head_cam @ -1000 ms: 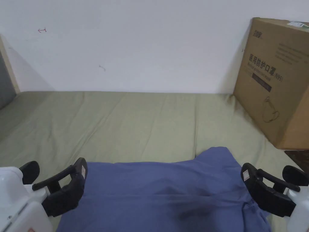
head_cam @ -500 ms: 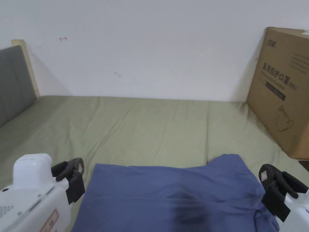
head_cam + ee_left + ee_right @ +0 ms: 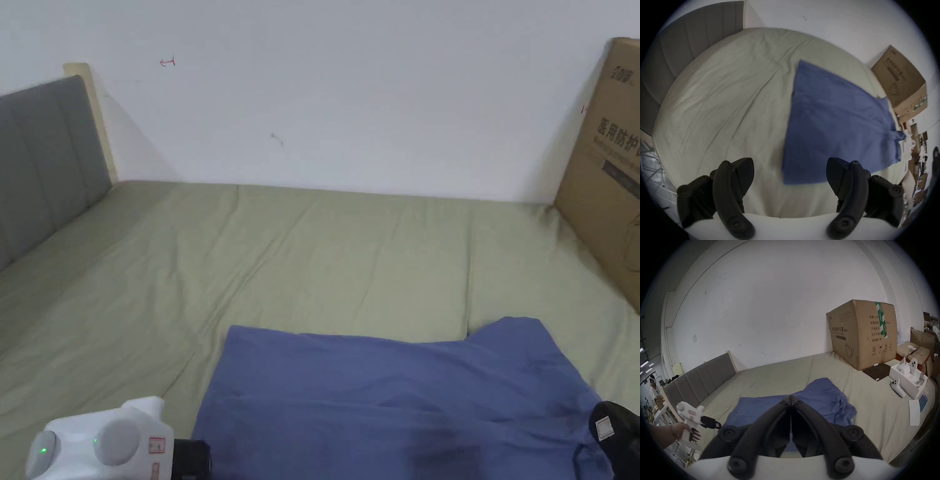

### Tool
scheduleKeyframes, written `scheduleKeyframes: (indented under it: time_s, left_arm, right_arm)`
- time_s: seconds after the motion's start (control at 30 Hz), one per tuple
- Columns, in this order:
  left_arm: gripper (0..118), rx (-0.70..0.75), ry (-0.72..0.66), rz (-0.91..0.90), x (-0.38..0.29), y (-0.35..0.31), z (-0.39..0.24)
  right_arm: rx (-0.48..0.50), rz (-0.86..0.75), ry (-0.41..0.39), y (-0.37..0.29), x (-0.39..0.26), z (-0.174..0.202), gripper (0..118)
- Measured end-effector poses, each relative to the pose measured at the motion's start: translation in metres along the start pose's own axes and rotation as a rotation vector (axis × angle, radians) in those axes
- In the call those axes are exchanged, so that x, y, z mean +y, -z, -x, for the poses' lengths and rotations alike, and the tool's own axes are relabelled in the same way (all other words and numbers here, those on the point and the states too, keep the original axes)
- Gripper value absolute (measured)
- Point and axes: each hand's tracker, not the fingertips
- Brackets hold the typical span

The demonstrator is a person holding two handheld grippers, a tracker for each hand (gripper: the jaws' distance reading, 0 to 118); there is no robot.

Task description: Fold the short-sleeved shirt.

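**Shirt laid out on bed, both grippers clear of the cloth**

Olive-green bed sheet against a white wall carries the blue short-sleeved shirt, spread mostly flat near our edge, one rumpled sleeve at its right; we judge it laid out ready for a fold. Grey padded headboard to the left, brown cardboard box to the right, both well apart from the shirt. Left gripper hovers above the sheet beside the shirt's left edge, jaws wide apart, holding nothing. Right gripper has jaws pressed together with nothing visibly between them.
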Motion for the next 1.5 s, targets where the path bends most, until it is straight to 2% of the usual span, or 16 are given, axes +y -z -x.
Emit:
scheduleKeyframes:
  time_s: [0.13, 0.33, 0.43, 0.5, 0.67, 0.7, 0.77, 0.8, 0.93, 1.0, 1.07, 1.1, 1.13, 1.2, 1.3, 1.5]
  left_arm:
    - [116, -0.043, -0.014, 0.004, -0.006, 0.031, -0.006]
    - [117, 0.093, 0.12, -0.042, -0.023, 0.019, -0.045]
    - [73, 0.084, 0.259, -0.135, -0.036, -0.005, -0.06]
    - [5, 0.044, 0.308, -0.133, -0.044, -0.013, -0.069]
    - [5, -0.021, 0.245, -0.174, -0.038, -0.039, -0.057]
    - [5, -0.003, 0.251, -0.184, -0.036, -0.044, -0.054]
    - [5, -0.01, 0.25, -0.197, -0.031, -0.051, -0.048]
    - [5, -0.016, 0.247, -0.197, -0.026, -0.051, -0.045]
    - [5, -0.014, 0.218, -0.181, -0.02, -0.047, -0.042]
    - [5, -0.009, 0.216, -0.168, -0.021, -0.043, -0.044]
    - [5, 0.003, 0.222, -0.152, -0.022, -0.036, -0.043]
    - [5, 0.007, 0.222, -0.143, -0.022, -0.034, -0.043]
    - [5, 0.005, 0.217, -0.137, -0.022, -0.033, -0.042]
    - [5, 0.007, 0.209, -0.133, -0.024, -0.033, -0.041]
    - [5, 0.012, 0.204, -0.147, -0.021, -0.039, -0.04]
    - [4, 0.025, 0.28, -0.184, -0.025, -0.078, -0.039]
  right_arm:
    - [-0.006, 0.023, -0.047, 0.004, 0.0, 0.004, 0]
    - [-0.014, 0.06, -0.05, 0.009, -0.002, -0.005, 0]
    - [-0.05, 0.064, -0.027, 0.01, -0.001, -0.024, 0]
    - [-0.076, 0.072, 0.004, 0.011, 0.002, -0.043, 0]
    - [-0.136, 0.265, 0.12, 0.043, 0.009, -0.108, 1]
    - [-0.171, 0.361, 0.134, 0.056, 0.01, -0.119, 16]
    - [-0.218, 0.578, 0.172, 0.088, -0.003, -0.142, 104]
    - [-0.228, 0.633, 0.197, 0.102, -0.015, -0.152, 117]
    - [-0.23, 0.789, 0.315, 0.142, -0.043, -0.174, 115]
    - [-0.225, 0.836, 0.311, 0.153, -0.055, -0.177, 100]
    - [-0.207, 0.887, 0.186, 0.158, -0.058, -0.168, 41]
    - [-0.274, 0.901, 0.03, 0.155, -0.06, -0.158, 26]
    - [-0.274, 0.892, -0.078, 0.152, -0.06, -0.15, 21]
    - [-0.156, 0.892, -0.099, 0.148, -0.055, -0.143, 18]
    - [-0.171, 0.864, -0.194, 0.13, -0.045, -0.115, 8]
    - [-0.12, 0.82, -0.04, 0.101, -0.029, -0.162, 8]
